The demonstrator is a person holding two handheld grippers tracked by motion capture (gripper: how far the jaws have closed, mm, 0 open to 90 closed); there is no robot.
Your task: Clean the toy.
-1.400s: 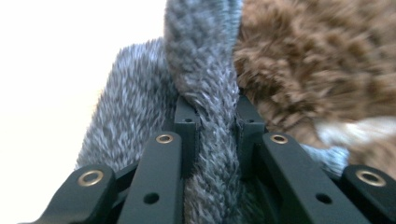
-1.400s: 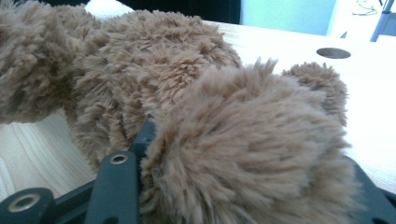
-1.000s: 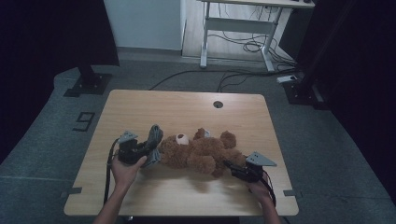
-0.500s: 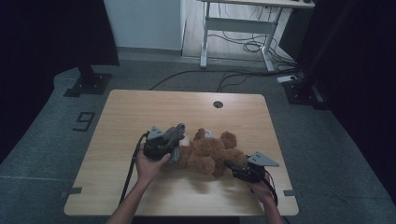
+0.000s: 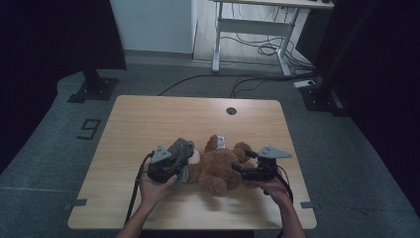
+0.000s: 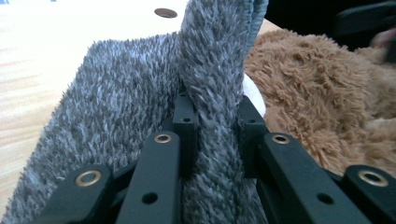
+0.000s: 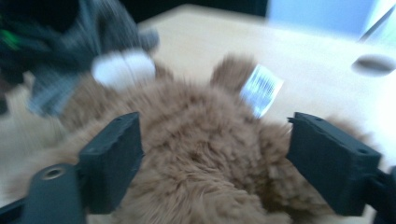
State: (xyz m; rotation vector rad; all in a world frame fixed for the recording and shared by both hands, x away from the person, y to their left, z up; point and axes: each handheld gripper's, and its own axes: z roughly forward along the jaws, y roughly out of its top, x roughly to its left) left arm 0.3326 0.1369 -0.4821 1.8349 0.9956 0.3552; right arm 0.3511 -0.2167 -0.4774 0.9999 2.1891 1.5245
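Left gripper view is showing the left gripper (image 6: 212, 116) pinching a fold of grey fuzzy cloth (image 6: 126, 107): its jaws are standing nearly together, pads pressing on the raised ridge of fabric, while the rest of the cloth is spreading out to the left over the table (image 6: 32, 56). Just beyond the fold, touching it, the brown teddy bear (image 6: 317, 93) is lying with a patch of white showing at the seam between bear and cloth.

In the right gripper view the right gripper (image 7: 215, 163) is standing wide, and its jaws have just been opening; the bear's furry body (image 7: 201, 154) is sitting between them, but the pads are clear of the fur on both sides, so nothing is held there. A white label (image 7: 261, 91) is sticking up from the bear farther off.

From the high view, the left gripper (image 5: 171, 163) is holding the cloth (image 5: 182, 148) at the bear's left end, and the right gripper (image 5: 250, 171) is hovering at the bear's right side, with the bear (image 5: 220, 166) lying between the two near the front of the table (image 5: 163, 114).

Judging by this, the work appears to be dressing or wrapping the bear in the cloth, and it is at an early stage: the cloth is gripped and brought against the toy, but it is not yet covering the body. Drawing it over or around the bear is what seems to be remaining.
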